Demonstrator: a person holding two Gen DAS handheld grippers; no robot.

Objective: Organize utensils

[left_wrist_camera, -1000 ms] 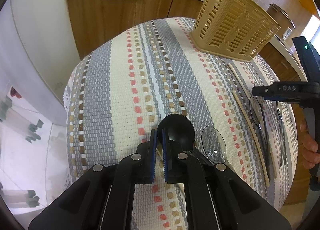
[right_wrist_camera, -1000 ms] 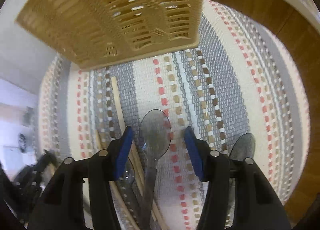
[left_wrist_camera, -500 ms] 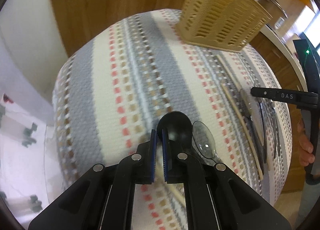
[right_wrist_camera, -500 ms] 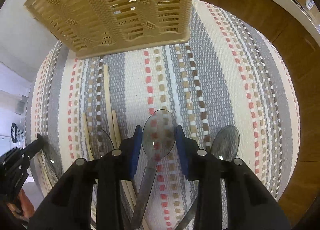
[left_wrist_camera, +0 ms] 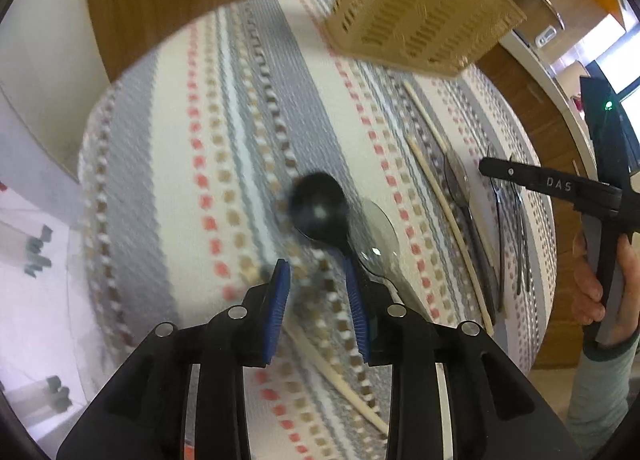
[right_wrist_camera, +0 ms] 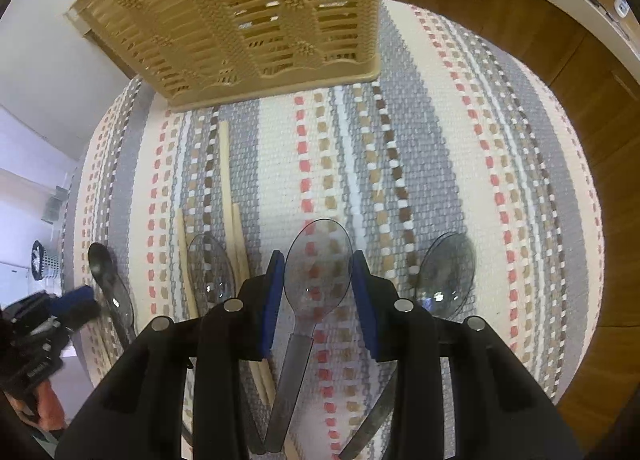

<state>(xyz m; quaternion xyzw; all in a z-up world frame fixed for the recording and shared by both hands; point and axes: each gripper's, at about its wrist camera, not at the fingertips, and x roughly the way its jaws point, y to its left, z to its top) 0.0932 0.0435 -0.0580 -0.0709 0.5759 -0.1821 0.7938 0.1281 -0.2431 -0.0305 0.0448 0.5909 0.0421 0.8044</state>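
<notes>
Left tongs (left_wrist_camera: 316,280) point steeply down over the striped cloth (left_wrist_camera: 168,164) on the tabletop, jaws opening, blue pads apart, nothing pinched between them; only cloth and a pale chopstick (left_wrist_camera: 340,376) show in the gap. The black spoon (left_wrist_camera: 318,206) lies on the cloth just ahead of the pads, its handle running in beside the right-hand pad; frame is blurred, contact there cannot be told. A clear spoon (left_wrist_camera: 378,244) lies just beside the black one, touching or overlapping it. Further toward the cloth's far side: two long chopsticks (left_wrist_camera: 440,196), more clear cutlery, too smeared to count. The tan slotted utensil basket (left_wrist_camera: 424,8) stands at the far end of the cloth. Right tongs (right_wrist_camera: 318,292) also point down, jaws partly apart, straddling the bowl of a clear spoon (right_wrist_camera: 318,260) lying on the cloth; pads sit close at both sides of the bowl, whether they press on it cannot be told. Another clear spoon (right_wrist_camera: 446,276) lies to one side, a third clear spoon (right_wrist_camera: 210,268) and chopsticks (right_wrist_camera: 228,196) to the other. A hand (left_wrist_camera: 600,272) holds the right tool's handle at the left view's edge.
</notes>
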